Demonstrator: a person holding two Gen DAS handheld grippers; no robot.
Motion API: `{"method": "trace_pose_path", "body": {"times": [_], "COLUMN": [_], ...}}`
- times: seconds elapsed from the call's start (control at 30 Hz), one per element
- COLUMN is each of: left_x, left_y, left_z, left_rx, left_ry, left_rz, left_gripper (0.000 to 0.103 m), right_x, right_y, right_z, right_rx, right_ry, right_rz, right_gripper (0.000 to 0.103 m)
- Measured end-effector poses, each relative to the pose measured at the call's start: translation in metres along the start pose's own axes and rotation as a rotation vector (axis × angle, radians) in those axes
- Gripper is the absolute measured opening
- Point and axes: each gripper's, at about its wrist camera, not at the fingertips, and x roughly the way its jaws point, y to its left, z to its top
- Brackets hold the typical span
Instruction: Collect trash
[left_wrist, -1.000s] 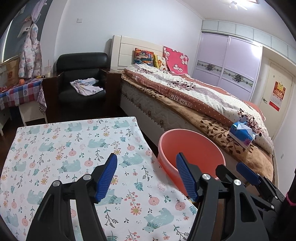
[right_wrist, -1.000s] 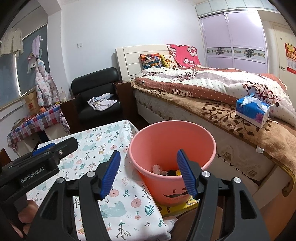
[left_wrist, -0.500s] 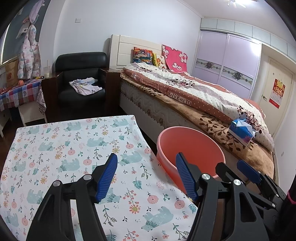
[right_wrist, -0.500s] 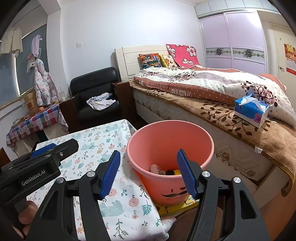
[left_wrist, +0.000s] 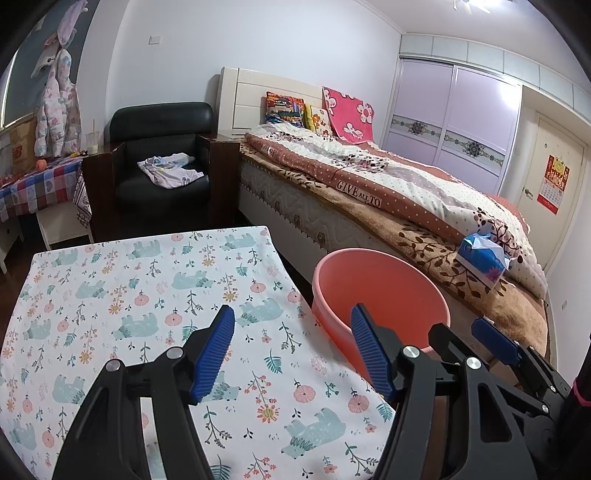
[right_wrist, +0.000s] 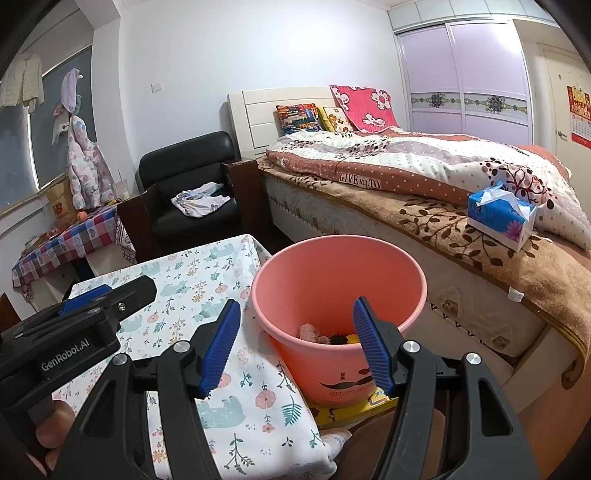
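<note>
Both grippers are hanging with jaws spread wide, gripping nothing. The left gripper (left_wrist: 291, 332) is hovering over the patterned tablecloth (left_wrist: 122, 295), the pink bucket (left_wrist: 384, 295) just to its right. The right gripper (right_wrist: 295, 326) is pointing into that bucket, where trash (right_wrist: 325, 338) is lying at the bottom.

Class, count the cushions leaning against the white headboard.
3: a multicoloured patterned cushion on the left, a yellow flowered one in the middle, a pink flowered one on the right; others may be hidden.
</note>
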Motion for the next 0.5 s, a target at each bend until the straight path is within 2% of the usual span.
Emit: {"method": "trace_pose_path", "body": {"times": [0.5], "left_x": [0.0008], "left_y": [-0.0001], "left_z": [-0.0053], "left_rx": [0.005], "left_ry": [0.008], "left_rz": [0.001], "left_gripper": [0.065], "right_x": [0.0014], "right_y": [0.0001], "right_z": [-0.0013], "right_rx": [0.0], "right_ry": [0.004], "right_rz": [-0.001], "right_gripper": [0.064]}}
